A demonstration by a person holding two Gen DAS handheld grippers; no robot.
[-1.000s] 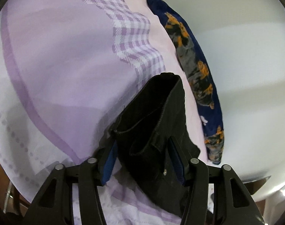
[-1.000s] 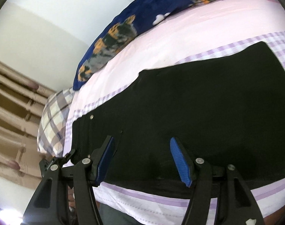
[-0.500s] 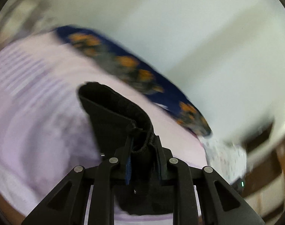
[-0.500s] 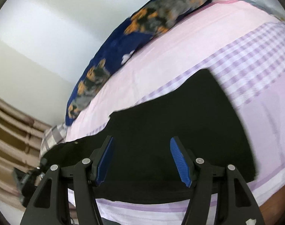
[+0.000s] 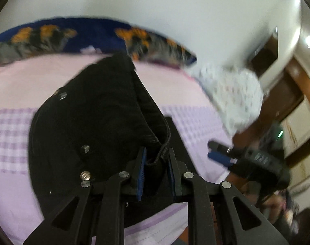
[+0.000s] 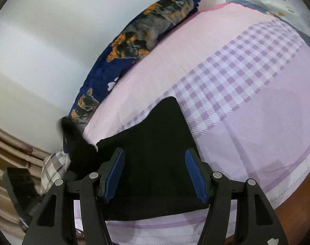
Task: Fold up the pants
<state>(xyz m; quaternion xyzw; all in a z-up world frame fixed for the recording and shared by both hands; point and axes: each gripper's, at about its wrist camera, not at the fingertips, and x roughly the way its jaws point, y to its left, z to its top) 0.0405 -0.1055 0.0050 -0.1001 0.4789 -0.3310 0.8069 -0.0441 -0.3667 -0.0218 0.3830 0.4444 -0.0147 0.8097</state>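
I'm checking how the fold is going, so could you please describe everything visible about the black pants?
The black pants are dark, denim-like cloth with small metal rivets and a stitched hem. One end is pinched between the pads of the left gripper and lifted, draping back over the rest. The other part lies flat on the lilac checked bedsheet, under the open right gripper, whose pads press on nothing.

Left hand-held gripper [image 5: 156, 163] clamps black pants [image 5: 93, 126] over bedsheet [image 5: 22, 85]
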